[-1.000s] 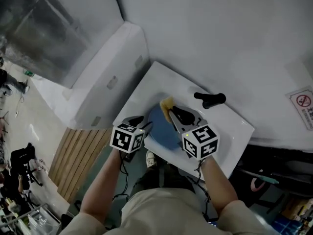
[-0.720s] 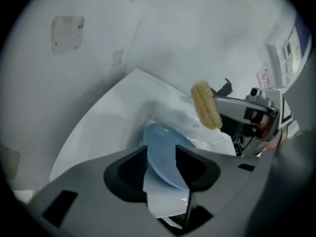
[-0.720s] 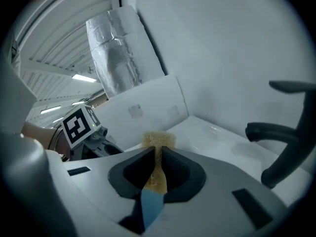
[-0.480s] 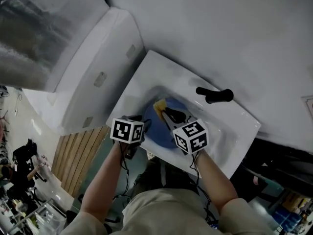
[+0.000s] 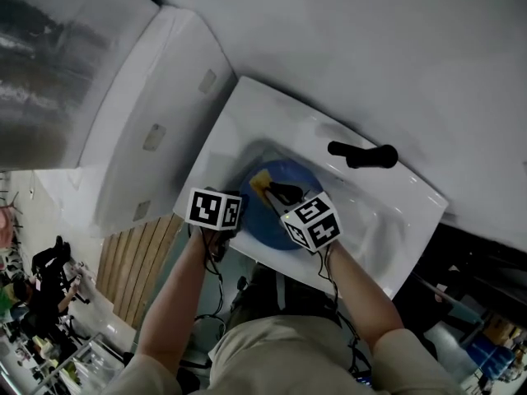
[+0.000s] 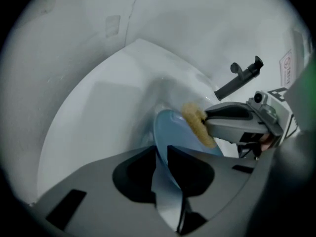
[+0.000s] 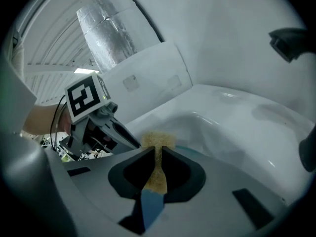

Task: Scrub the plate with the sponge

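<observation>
Now, plate held for scrubbing.
Left gripper was just closed on its rim; sponge, pinched in right gripper, should be pressed flat.

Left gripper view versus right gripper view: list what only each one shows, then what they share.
Only the left gripper view: the left gripper, whose jaws have just been closing, clamped on the rim of the plate. Only the right gripper view: the right gripper pinching the sponge between its jaws, and a foil duct behind. Both: plate, sponge and white sink.
</observation>
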